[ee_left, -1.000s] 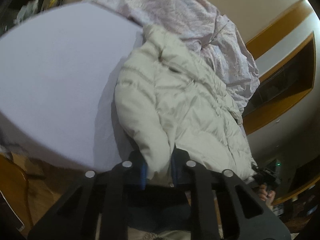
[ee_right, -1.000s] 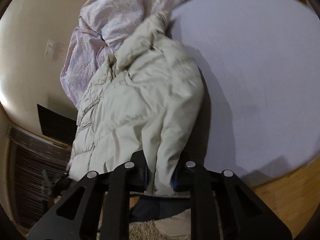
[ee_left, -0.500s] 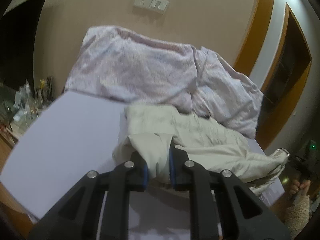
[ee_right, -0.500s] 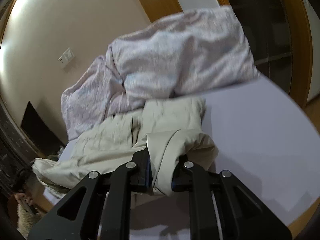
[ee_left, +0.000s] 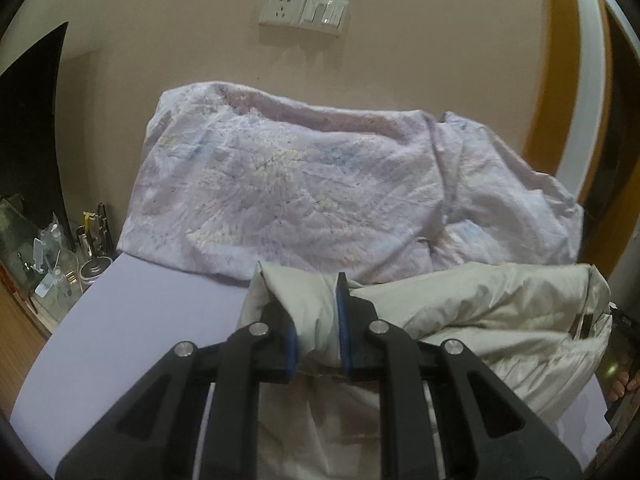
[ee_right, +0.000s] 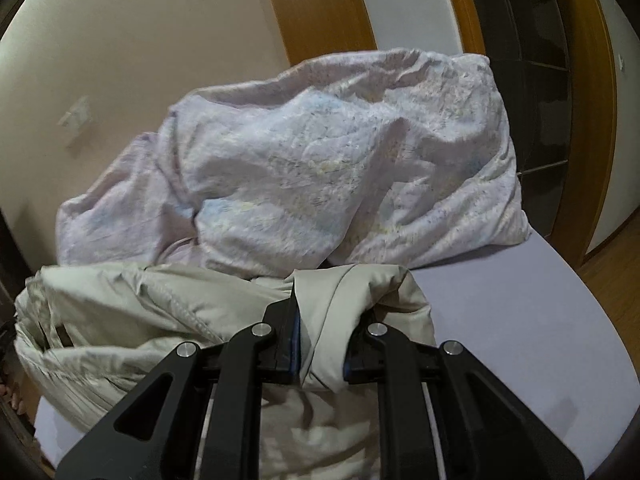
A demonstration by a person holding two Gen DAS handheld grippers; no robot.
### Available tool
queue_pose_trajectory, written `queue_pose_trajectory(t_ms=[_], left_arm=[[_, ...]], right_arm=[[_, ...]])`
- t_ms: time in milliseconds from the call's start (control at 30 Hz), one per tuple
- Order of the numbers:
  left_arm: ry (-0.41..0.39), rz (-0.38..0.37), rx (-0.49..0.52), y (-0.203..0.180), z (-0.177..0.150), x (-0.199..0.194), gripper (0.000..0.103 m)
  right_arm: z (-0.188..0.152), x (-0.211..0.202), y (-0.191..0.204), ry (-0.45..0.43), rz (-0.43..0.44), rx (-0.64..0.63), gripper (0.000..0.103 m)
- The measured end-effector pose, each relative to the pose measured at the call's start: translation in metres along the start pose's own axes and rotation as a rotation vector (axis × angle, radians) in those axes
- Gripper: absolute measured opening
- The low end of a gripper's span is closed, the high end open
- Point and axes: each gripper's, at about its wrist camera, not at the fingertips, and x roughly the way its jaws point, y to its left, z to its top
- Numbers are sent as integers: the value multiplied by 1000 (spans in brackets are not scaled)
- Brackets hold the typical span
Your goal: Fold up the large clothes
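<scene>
The left gripper is pinching a bunched fold of the cream padded jacket between its fingers, and the right gripper is clamping another fold of the same jacket, which is hanging between them over the bed. Beyond it, a crumpled lilac duvet is lying heaped along the bed's far edge against the beige wall, under a wall socket.
</scene>
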Motion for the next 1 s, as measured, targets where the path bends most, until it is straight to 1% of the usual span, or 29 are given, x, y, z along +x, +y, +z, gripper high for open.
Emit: queue_pose_trajectory(t_ms=[33,200,367,400,467,533,600,633,667,700,733,767,800,833,900,1000], left_arm=[[8,12,-2,-1,3,17,16],[32,54,4,-2,7,73,16],[66,79,-12,0,4,115,17],[74,83,-18,0,4,122,19],[99,95,-39,3,2,138,21],[128,96,-74,7,0,149,25],[141,83,-116,13,0,152,38],[134,78,-122,14,1,150,43],[117,78,-121,15,2,145,60],[80,101,-109,14,4,136,81],[52,119,-98,12,5,128,87],[23,121,-83,11,7,119,89],[8,105,-67,10,8,110,89],[5,93,-52,8,9,100,89],[16,57,-29,2,5,84,89],[37,20,22,-13,-10,69,89]], right_arm=[[3,15,0,4,-15,0,15],[8,65,0,33,-59,3,15],[9,106,-5,89,-86,31,16],[9,113,-7,106,-83,48,17],[10,127,-15,158,-65,110,26],[12,135,-24,190,-42,174,30],[15,133,-31,198,-19,218,33],[16,130,-33,195,-14,226,36],[19,125,-34,187,-7,231,41],[22,119,-35,174,-2,230,45],[25,110,-35,150,-3,226,52],[27,103,-34,126,-3,223,59],[29,97,-33,108,-3,221,64],[28,87,-29,74,-17,202,73],[26,77,-17,58,-14,143,75],[6,74,17,133,43,2,74]])
